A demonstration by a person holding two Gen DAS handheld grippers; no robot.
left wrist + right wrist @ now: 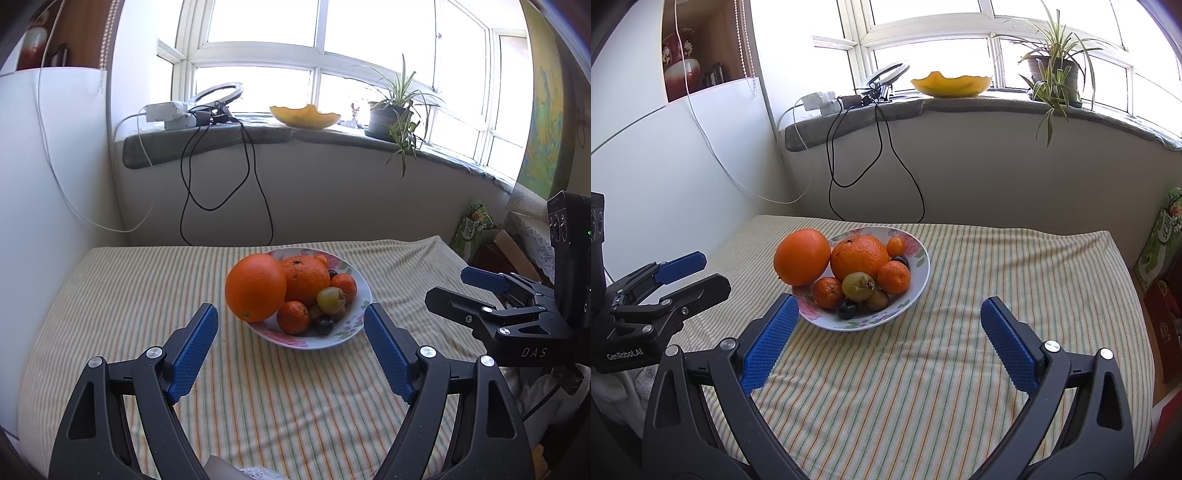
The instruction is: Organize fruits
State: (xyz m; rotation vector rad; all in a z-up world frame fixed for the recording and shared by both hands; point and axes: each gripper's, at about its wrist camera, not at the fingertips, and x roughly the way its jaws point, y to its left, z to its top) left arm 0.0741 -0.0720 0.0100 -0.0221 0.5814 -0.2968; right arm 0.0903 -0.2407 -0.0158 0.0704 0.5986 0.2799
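A full bowl of fruit, and two grippers with nothing in them.

The flowered bowl (916, 275) sits in the middle of the striped cloth (923, 387), piled with a big orange (802, 256), a bumpy orange (859, 257), small mandarins (894, 277), a green fruit (858, 286) and dark grapes (846, 309). The big orange leans on the bowl's edge, so a bump could make it roll off onto the cloth. The left gripper (291, 341) and the right gripper (886, 334) are both wide open, holding nothing, just near the bowl. A hard squeeze could squash the soft grapes.
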